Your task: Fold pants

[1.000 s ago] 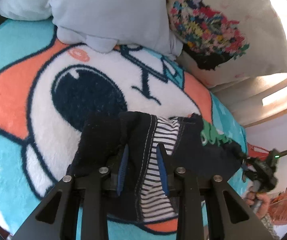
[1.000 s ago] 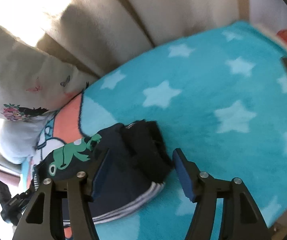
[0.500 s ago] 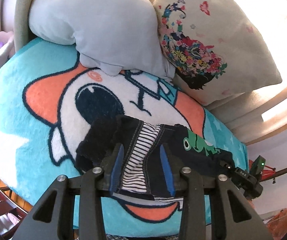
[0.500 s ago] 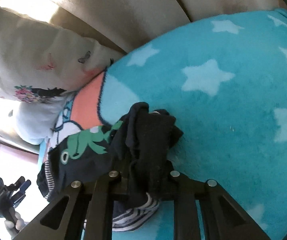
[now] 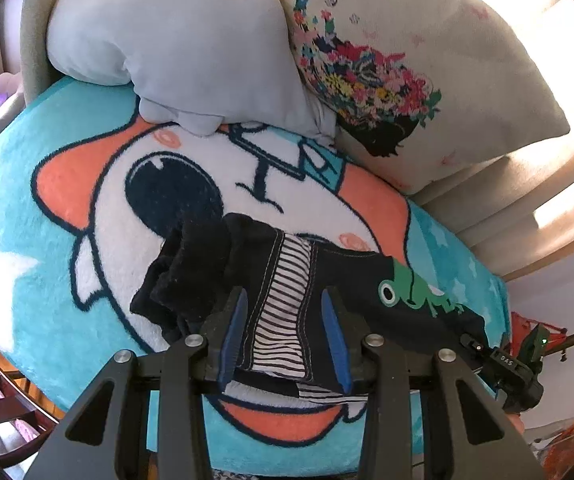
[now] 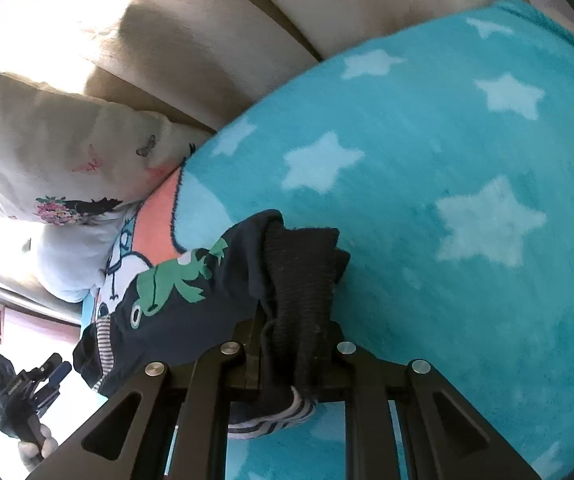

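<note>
- L gripper [image 5: 283, 328]: jaws part open, astride striped waistband of pants [image 5: 287, 280], pads not pressing.
- Pants lie bunched on blanket [image 5: 27, 220].
- R gripper [image 6: 295, 336]: clamped on ribbed cuff.
- Step: gathering ends; next, prob. L closes, both lift to fold.

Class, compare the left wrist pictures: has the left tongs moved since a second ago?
Yes. The left tongs have pulled back and up from the pants; the floral pillow and blanket now show more fully.

The right gripper [image 6: 295, 354], whose jaws have just been closing, is clamped on the dark ribbed cuff of the pants [image 6: 191, 308]. The pants are spread leftward over a turquoise star blanket [image 6: 467, 184], a floral pillow [image 6: 59, 148] lying far left.
</note>
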`<state>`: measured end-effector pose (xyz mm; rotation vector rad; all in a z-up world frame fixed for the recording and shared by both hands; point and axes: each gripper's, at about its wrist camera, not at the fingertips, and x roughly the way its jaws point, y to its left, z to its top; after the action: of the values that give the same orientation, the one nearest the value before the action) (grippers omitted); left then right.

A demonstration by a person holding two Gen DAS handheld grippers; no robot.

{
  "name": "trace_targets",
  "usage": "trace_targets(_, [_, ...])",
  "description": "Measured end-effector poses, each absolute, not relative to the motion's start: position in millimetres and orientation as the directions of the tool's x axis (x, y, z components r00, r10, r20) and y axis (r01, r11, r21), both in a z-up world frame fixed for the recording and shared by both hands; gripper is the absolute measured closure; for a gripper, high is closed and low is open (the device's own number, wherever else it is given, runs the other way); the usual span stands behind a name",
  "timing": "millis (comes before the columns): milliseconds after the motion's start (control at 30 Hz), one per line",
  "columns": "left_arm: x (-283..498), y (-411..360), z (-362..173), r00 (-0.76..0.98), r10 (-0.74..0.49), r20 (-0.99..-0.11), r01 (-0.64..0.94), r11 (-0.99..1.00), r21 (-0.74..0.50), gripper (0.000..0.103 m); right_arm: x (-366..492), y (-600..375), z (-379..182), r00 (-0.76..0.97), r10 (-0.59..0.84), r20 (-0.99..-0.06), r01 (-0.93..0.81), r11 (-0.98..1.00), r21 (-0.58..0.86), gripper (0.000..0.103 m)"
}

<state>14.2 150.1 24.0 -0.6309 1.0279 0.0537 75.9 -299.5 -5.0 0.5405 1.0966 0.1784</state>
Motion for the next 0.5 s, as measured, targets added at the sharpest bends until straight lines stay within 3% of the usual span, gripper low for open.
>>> trace_targets(67, [17.3,146.7,21.8,0.519,-0.230,-0.823,-0.329,0.835,-0.440,0.064,73.3,-308.4,-10.5,0.461,0.389,-0.797,0.168,0.844,0.509,0.066])
trace_targets(167, [21.0,143.7,18.5,0.511,-0.217,-0.832,-0.324,0.848,-0.420,0.060,64.1,-326.3,-9.0,0.492,0.396,-0.775,0.213,0.809,0.548,0.055])
trace_targets(333, [30.1,128.8,3.6,0.466,-0.191,-0.864,-0.293,0.888,-0.354,0.060,42.3,-350.0,15.8,0.574,0.271,-0.773,0.266,0.830,0.489,0.054])
trace_targets(500, [36.1,109.3,-23.5,0.394,-0.192,-0.899,-0.268,0.911,-0.312,0.060,34.9,-323.2,45.9,0.617,0.238,-0.750,0.152,0.899,0.411,0.054])
